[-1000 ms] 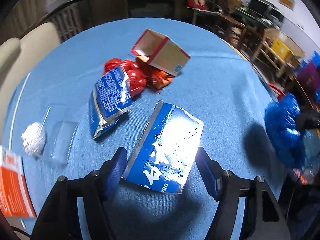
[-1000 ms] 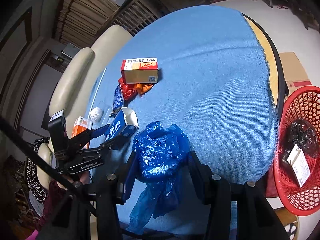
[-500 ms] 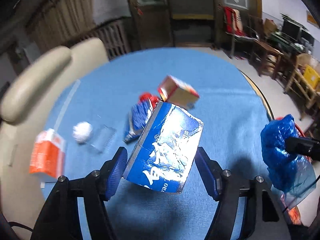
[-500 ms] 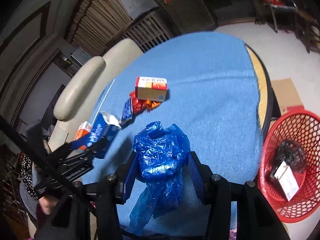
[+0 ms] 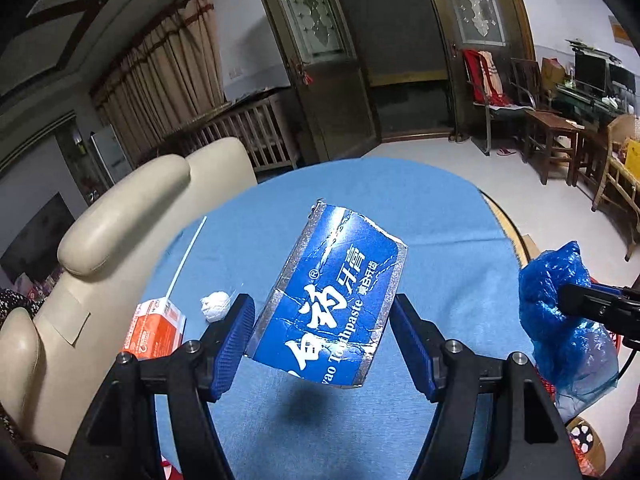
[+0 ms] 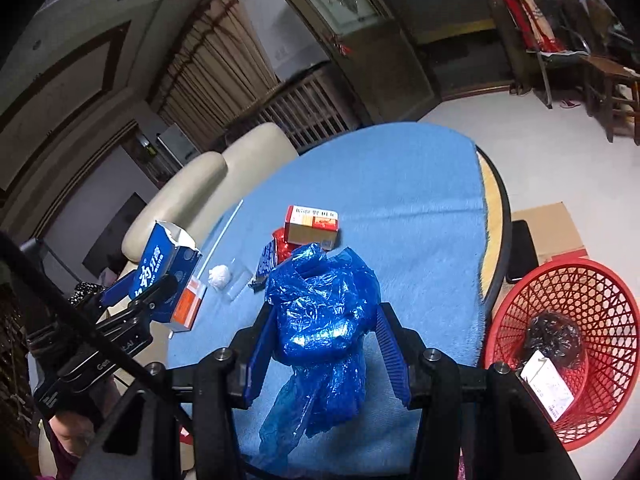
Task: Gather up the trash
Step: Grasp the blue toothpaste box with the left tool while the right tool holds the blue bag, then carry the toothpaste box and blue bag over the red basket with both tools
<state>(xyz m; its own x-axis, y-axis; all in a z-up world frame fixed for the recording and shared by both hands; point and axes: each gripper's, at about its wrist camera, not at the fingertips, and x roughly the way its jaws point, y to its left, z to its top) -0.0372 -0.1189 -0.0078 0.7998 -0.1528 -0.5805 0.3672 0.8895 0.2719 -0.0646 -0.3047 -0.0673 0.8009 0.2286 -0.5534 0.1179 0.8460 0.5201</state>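
Observation:
My left gripper point(image 5: 322, 344) is shut on a torn blue toothpaste box point(image 5: 332, 300) and holds it high above the blue table point(image 5: 420, 208); the box also shows in the right wrist view point(image 6: 160, 264). My right gripper point(image 6: 324, 344) is shut on a crumpled blue plastic bag point(image 6: 324, 308), above the table's near edge; the bag also shows at the right of the left wrist view point(image 5: 560, 312). A red mesh trash basket point(image 6: 592, 280) stands on the floor to the right of the table, with a dark bag and a white box inside.
On the table lie an orange-and-white box point(image 5: 154, 330), a white paper wad point(image 5: 216, 306), a white straw point(image 5: 186, 258), a clear wrapper point(image 6: 240, 280), a red-and-tan carton point(image 6: 312, 226) and red and blue snack wrappers point(image 6: 272, 252). A cream sofa point(image 5: 120, 224) is behind the table.
My left gripper has lifted the toothpaste box off the table and tilted up, so the room now shows. My right gripper has risen with the blue bag still in it.

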